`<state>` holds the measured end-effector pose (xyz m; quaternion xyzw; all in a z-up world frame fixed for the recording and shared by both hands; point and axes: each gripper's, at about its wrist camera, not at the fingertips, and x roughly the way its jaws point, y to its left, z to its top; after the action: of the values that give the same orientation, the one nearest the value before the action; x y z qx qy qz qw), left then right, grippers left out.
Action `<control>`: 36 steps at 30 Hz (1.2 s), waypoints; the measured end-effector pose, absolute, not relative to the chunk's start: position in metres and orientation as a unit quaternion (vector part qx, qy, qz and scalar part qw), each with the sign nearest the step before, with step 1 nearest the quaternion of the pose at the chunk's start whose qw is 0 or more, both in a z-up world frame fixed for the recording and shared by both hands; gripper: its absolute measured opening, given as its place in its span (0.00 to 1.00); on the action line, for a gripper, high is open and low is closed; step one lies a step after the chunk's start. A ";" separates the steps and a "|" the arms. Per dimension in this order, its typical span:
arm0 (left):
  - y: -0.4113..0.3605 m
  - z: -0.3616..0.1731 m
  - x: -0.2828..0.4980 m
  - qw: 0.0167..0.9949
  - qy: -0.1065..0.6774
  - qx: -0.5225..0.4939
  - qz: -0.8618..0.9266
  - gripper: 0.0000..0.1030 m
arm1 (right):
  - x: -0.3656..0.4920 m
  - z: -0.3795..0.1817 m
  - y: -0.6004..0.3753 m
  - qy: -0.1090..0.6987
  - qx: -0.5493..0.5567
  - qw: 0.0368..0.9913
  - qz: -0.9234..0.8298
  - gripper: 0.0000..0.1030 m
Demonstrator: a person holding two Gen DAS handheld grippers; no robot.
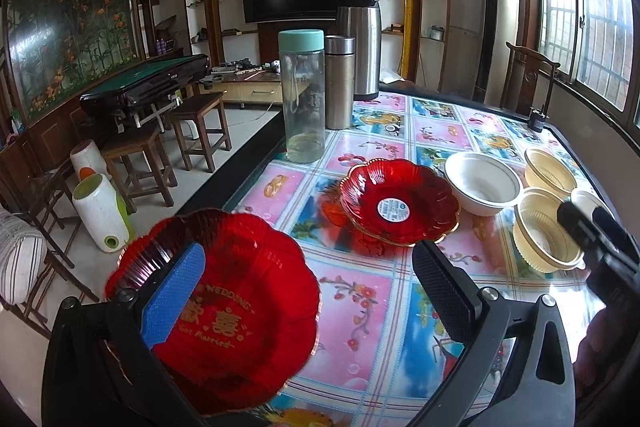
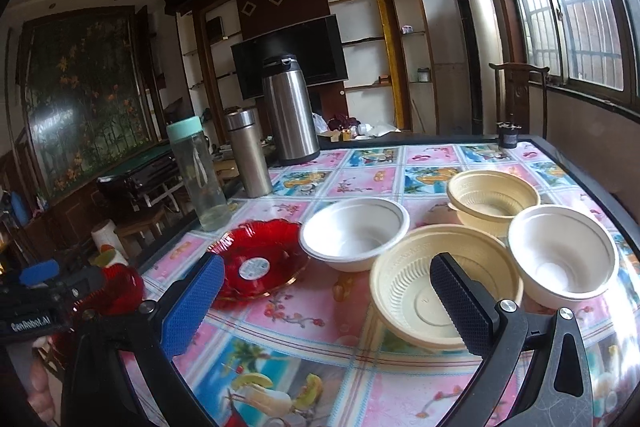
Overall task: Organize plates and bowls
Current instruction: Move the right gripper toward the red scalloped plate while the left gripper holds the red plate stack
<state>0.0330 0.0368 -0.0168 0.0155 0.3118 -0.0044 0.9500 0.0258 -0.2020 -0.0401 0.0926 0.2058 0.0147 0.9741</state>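
Note:
My left gripper (image 1: 310,255) is open wide. Its blue finger (image 1: 172,291) lies over a red scalloped plate (image 1: 240,323) with gold lettering, at the table's left edge; the black finger stands well clear of it. A second red plate (image 1: 400,203) with a round sticker sits mid-table, beside a white bowl (image 1: 482,183) and two cream bowls (image 1: 544,231). My right gripper (image 2: 328,263) is open too, its black finger (image 2: 460,303) over the near cream bowl (image 2: 408,291). Around it sit a white bowl (image 2: 354,231), another white bowl (image 2: 560,255) and a cream bowl (image 2: 492,195).
A clear bottle with a teal lid (image 1: 302,95), a steel flask (image 1: 339,83) and a tall steel thermos (image 1: 360,43) stand at the table's far left. A small dark object (image 2: 509,135) sits at the far corner. Wooden stools (image 1: 140,163) stand left of the table.

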 end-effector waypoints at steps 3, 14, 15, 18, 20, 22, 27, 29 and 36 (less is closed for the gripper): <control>0.045 -0.007 0.040 0.951 0.310 0.024 -0.003 1.00 | 0.044 -0.026 -0.188 0.219 0.130 0.966 0.053 1.00; 0.067 -0.002 0.080 0.936 0.353 -0.004 -0.003 1.00 | 0.102 -0.077 -0.175 0.303 0.270 0.907 0.112 1.00; 0.066 -0.003 0.087 0.933 0.359 -0.012 -0.007 1.00 | 0.105 -0.082 -0.179 0.306 0.280 0.903 0.111 1.00; 0.062 -0.006 0.106 0.925 0.379 -0.033 -0.017 1.00 | 0.105 -0.090 -0.191 0.310 0.307 0.893 0.108 1.00; 0.058 -0.007 0.115 0.923 0.382 -0.038 -0.007 1.00 | 0.106 -0.092 -0.192 0.316 0.310 0.890 0.109 1.00; 0.051 -0.006 0.114 0.927 0.373 -0.029 0.006 1.00 | 0.107 -0.093 -0.191 0.321 0.306 0.890 0.108 1.00; 0.034 -0.012 0.109 0.935 0.354 0.022 0.027 1.00 | 0.106 -0.093 -0.196 0.320 0.303 0.892 0.097 1.00; 0.033 -0.013 0.106 0.936 0.350 0.023 0.030 1.00 | 0.105 -0.093 -0.197 0.320 0.304 0.893 0.092 1.00; 0.030 -0.012 0.103 0.939 0.343 0.029 0.030 1.00 | 0.102 -0.090 -0.197 0.307 0.292 0.902 0.082 1.00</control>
<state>0.1030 0.0295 -0.0125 0.0285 0.3427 0.0296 0.9385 0.1020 -0.1965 -0.0902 0.2916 0.3070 0.0818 0.9022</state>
